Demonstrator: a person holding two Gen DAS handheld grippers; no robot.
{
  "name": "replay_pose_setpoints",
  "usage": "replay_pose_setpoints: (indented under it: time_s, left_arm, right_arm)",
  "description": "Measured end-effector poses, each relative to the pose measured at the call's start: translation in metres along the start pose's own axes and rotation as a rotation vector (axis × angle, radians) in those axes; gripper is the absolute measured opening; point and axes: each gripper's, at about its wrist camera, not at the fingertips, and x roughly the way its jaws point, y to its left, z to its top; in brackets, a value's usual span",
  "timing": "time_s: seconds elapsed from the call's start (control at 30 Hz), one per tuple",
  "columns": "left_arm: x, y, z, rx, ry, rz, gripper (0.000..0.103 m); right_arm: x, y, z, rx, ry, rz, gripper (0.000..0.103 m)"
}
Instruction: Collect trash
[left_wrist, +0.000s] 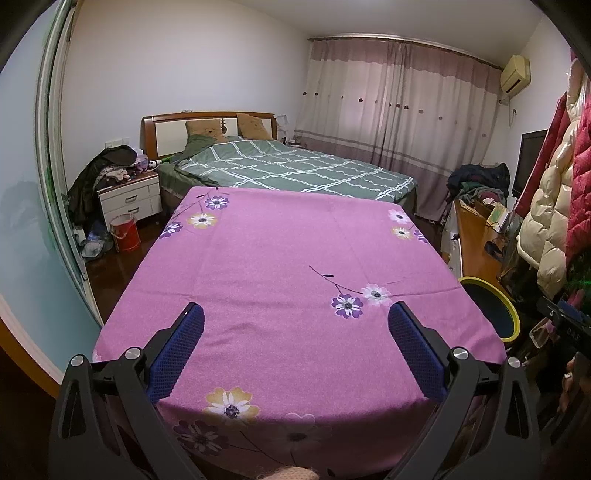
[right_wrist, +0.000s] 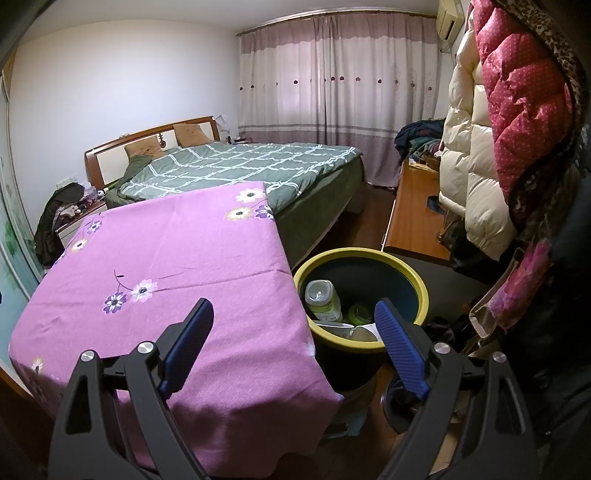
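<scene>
Seemingly done, both tools, left (left_wrist: 295, 347) and right (right_wrist: 293, 343), hover spread and empty over the bare purple tabletop (left_wrist: 280, 258), while bottles (right_wrist: 323, 301) fill the yellow-rimmed bin (right_wrist: 419, 286) beside it, which a careless swing could topple.

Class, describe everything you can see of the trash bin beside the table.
The trash bin is round, with a yellow rim and a dark inner wall, seemingly plastic. It stands upright and open on the floor, against the right edge of the purple flowered tablecloth. Inside lie a clear bottle and white scraps.
</scene>
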Motion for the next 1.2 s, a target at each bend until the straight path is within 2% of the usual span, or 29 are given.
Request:
replay_pose_setpoints:
  time_s: [1.2]
  left_arm:
    - [0.0011,-0.0061,0.0001,0.007,0.004,-0.008,0.098]
  right_arm:
    - [0.0021,0.0027,-0.0022,0.001,0.008,0.004,0.085]
